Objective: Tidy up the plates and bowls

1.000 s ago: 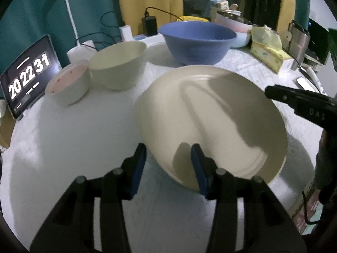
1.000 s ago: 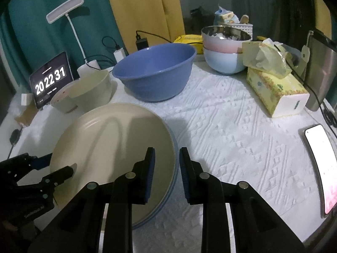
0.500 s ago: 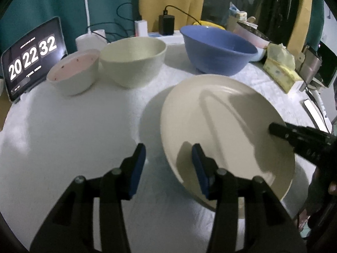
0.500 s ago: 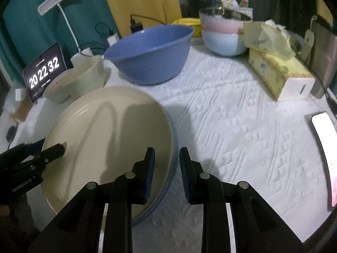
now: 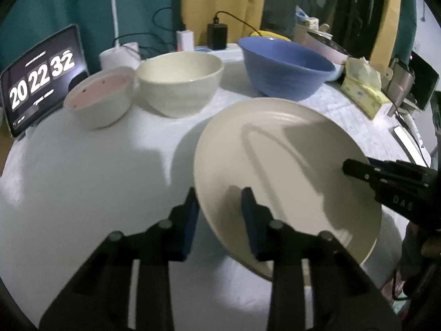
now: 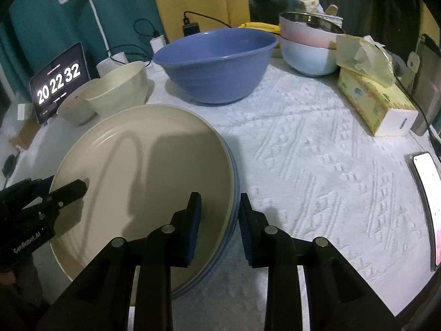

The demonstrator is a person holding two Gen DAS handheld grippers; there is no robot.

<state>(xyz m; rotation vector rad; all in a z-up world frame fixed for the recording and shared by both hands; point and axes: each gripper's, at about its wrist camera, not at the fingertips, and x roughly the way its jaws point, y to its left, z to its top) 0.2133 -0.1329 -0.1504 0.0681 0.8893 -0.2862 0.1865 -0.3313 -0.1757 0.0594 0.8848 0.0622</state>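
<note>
Two tongs on cream plate [image 5: 278,149], blue plate [image 6: 233,215] beneath, R view only

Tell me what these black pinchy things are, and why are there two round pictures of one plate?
Those are tongs that a person holds, one in each hand. Each carries a small camera looking along its two fingers. One picture comes from the left tongs, the other from the right tongs. The lens bends everything round.

On the white tablecloth a cream plate sits on a blue plate. Behind them stand a blue bowl, a cream bowl and a pink-lined bowl.

The left tongs are closing around the cream plate's rim. The right tongs straddle the opposite rim. I cannot tell whether either squeezes yet.
</note>
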